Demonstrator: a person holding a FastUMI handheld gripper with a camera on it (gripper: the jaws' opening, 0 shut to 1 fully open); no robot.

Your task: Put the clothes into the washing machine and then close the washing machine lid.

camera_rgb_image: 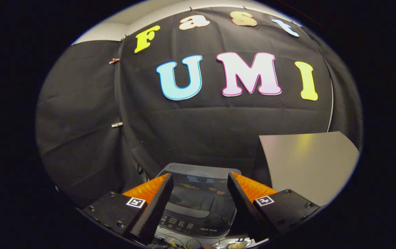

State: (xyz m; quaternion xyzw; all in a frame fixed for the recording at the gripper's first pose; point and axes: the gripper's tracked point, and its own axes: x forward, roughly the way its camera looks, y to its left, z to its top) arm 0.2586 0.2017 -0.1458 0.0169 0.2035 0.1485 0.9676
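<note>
Gripper view
surroundings: black cloth wall (pixel 91 114) hung behind and to the left, creased, with two small clips on its left seam; pale ceiling strip above the cloth; grey flat board (pixel 308 162) to the right, beyond the right finger, its near edge close to the machine's right side.
obstructions: nothing between the fingers and the machine top; board stands beside the machine, not over it.
counts: one washing machine; one lid; one control panel; one board; two fingers; two square marker tags, one on each finger mount.
task thing: washing machine (pixel 198 169) below and just ahead of the fingers, top-loading, grey rim at the far side against the cloth.
lid: lid (pixel 199 193) dark, glossy, lying flat over the tub, reflecting the wall; shut as seen.
panel: control panel (pixel 187 226) with small buttons at the near edge of the machine, low between the finger bases.
clothes: none made out; small unclear items at the very bottom near the panel, too blurred to name.
claw: gripper (pixel 200 177) released, fingers spread wide apart, holding nothing, tips over the far part of the lid, touching or not cannot tell.
relation: machine centred between the two fingers, lid spanning the gap between them.
</note>
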